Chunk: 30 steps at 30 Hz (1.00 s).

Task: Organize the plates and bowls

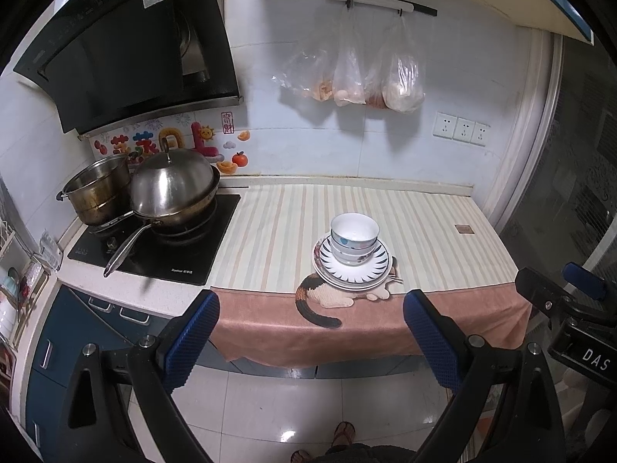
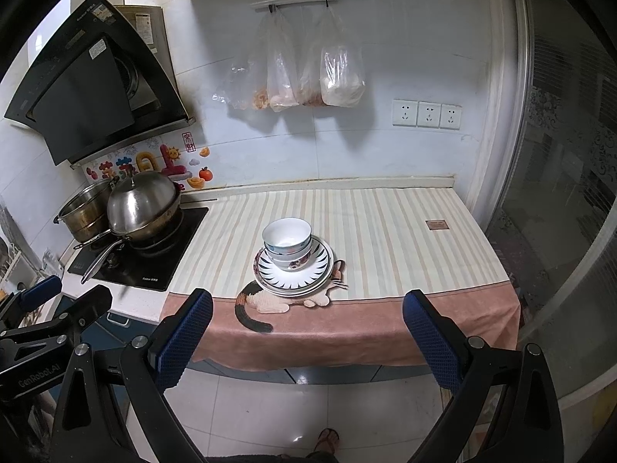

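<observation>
both jaws are hanging wide and empty — left gripper (image 1: 310,341), right gripper (image 2: 306,337) — short of the counter's (image 2: 405,231) front edge, where bowls (image 2: 287,241) are sitting stacked on plates (image 2: 293,274); lifting the top bowl by its rim looks steadiest.

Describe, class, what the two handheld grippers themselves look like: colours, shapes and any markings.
Left gripper and right gripper match: black angular frames with silver bolts, each carrying two fingers faced with blue textured pads. White lettering shows on the bodies: "DAS" on the right, "GenRobot.AI" on the left. No cables visible. Sandals are worn.
</observation>
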Each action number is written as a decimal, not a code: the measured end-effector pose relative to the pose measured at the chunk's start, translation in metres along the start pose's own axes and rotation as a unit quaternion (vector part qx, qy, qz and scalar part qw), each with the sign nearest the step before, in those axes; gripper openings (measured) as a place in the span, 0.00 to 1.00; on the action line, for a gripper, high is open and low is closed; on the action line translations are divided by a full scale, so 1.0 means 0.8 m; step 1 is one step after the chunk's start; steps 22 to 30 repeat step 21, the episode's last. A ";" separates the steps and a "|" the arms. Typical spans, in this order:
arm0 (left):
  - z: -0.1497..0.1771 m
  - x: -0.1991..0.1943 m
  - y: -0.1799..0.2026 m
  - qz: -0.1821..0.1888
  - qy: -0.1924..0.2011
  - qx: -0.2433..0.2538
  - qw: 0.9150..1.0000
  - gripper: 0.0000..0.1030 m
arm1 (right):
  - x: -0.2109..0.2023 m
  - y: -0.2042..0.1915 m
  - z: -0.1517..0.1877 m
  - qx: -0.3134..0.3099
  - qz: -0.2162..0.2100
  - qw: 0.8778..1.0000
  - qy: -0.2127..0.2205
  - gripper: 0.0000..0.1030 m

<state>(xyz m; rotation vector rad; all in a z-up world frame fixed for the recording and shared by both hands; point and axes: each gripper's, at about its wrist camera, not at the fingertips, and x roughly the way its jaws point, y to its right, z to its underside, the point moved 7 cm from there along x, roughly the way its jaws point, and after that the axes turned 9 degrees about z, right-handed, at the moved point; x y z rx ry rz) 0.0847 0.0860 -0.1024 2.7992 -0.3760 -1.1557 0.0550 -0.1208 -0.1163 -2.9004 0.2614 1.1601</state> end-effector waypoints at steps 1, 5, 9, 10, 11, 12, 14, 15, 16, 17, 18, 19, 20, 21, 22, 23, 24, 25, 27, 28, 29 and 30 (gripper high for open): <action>0.000 0.000 0.000 0.000 0.000 0.000 1.000 0.95 | 0.000 0.000 0.000 0.000 0.000 1.000 0.000 0.98; 0.001 -0.001 -0.003 0.000 0.001 0.000 1.000 0.95 | -0.002 0.001 0.001 0.001 0.000 1.000 0.000 0.98; 0.001 -0.002 -0.004 0.000 0.002 0.000 1.000 0.95 | -0.001 0.001 0.000 0.001 0.000 1.000 0.001 0.98; 0.001 -0.002 -0.004 0.001 0.001 0.000 1.000 0.95 | -0.002 0.001 0.000 0.001 0.001 1.000 0.001 0.98; 0.001 -0.002 -0.004 0.001 0.001 -0.001 1.000 0.95 | -0.002 0.002 0.001 0.001 0.002 1.000 0.002 0.98; 0.001 -0.002 -0.004 0.000 0.001 -0.001 1.000 0.95 | -0.002 0.002 0.001 0.001 0.002 1.000 0.001 0.98; 0.001 -0.002 -0.004 0.000 0.001 0.000 1.000 0.95 | -0.004 0.001 0.001 0.002 0.002 1.000 0.001 0.98; 0.001 -0.002 -0.004 0.000 0.002 -0.001 1.000 0.95 | -0.003 0.002 0.001 0.003 0.002 1.000 0.001 0.98; 0.001 -0.002 -0.004 0.001 0.001 0.000 1.000 0.95 | -0.003 0.002 0.001 0.003 0.002 1.000 0.001 0.98; 0.001 -0.002 -0.004 0.000 0.001 0.000 1.000 0.95 | -0.004 0.001 0.000 0.002 0.002 1.000 0.001 0.98; 0.001 -0.003 -0.004 -0.001 0.002 0.000 1.000 0.95 | -0.003 0.002 0.001 0.002 0.002 1.000 0.001 0.98; 0.001 -0.004 -0.005 -0.001 0.004 0.001 1.000 0.95 | -0.003 0.002 0.001 0.002 0.001 1.000 0.001 0.98; 0.001 -0.004 -0.007 -0.002 0.005 0.001 1.000 0.95 | -0.004 0.001 0.001 0.002 0.002 1.000 0.001 0.98; 0.001 -0.005 -0.008 -0.002 0.005 0.001 1.000 0.95 | -0.004 0.001 0.001 0.002 0.002 1.000 0.001 0.98; 0.001 -0.005 -0.008 -0.002 0.005 0.001 1.000 0.95 | -0.004 0.001 0.001 0.002 0.002 1.000 0.001 0.98; 0.001 -0.005 -0.008 -0.002 0.005 0.001 1.000 0.95 | -0.004 0.001 0.001 0.002 0.002 1.000 0.001 0.98; 0.001 -0.005 -0.008 -0.002 0.005 0.001 1.000 0.95 | -0.004 0.001 0.001 0.002 0.002 1.000 0.001 0.98; 0.001 -0.005 -0.008 -0.002 0.005 0.001 1.000 0.95 | -0.004 0.001 0.001 0.002 0.002 1.000 0.001 0.98; 0.001 -0.005 -0.008 -0.002 0.005 0.001 1.000 0.95 | -0.004 0.001 0.001 0.002 0.002 1.000 0.001 0.98; 0.001 -0.005 -0.008 -0.002 0.005 0.001 1.000 0.95 | -0.004 0.001 0.001 0.002 0.002 1.000 0.001 0.98; 0.001 -0.005 -0.008 -0.002 0.005 0.001 1.000 0.95 | -0.004 0.001 0.001 0.002 0.002 1.000 0.001 0.98; 0.001 -0.005 -0.008 -0.002 0.005 0.001 1.000 0.95 | -0.004 0.001 0.001 0.002 0.002 1.000 0.001 0.98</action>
